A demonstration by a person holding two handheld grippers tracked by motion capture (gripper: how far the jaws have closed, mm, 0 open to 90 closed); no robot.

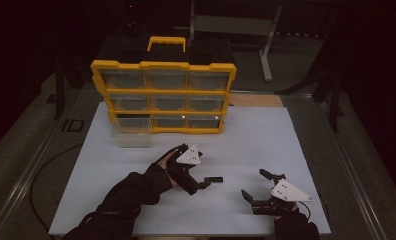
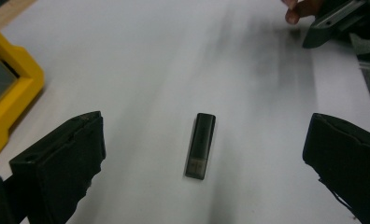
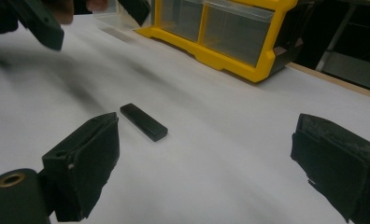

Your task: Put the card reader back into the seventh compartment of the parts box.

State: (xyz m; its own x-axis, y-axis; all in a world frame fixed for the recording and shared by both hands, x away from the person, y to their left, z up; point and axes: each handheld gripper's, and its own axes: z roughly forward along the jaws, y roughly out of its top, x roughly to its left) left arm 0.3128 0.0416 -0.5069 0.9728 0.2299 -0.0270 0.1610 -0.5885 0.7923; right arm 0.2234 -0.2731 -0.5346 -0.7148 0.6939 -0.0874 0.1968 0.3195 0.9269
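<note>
A small black USB stick (image 1: 213, 179) lies flat on the white table sheet (image 1: 256, 145). My left gripper (image 1: 202, 167) is just left of it, open, and the stick (image 2: 201, 145) lies on the sheet between the two wide-apart jaws in the left gripper view, touching neither. My right gripper (image 1: 253, 182) rests near the front right, open and holding nothing. In the right gripper view the stick (image 3: 143, 122) lies ahead of the left jaw, and the left gripper's fingers (image 3: 43, 23) show at the top left.
A yellow organizer (image 1: 163, 65) with clear drawers stands upright at the back of the sheet. One clear drawer (image 1: 131, 135) is out on the sheet at its lower left. A metal stand (image 1: 266, 50) is behind the table.
</note>
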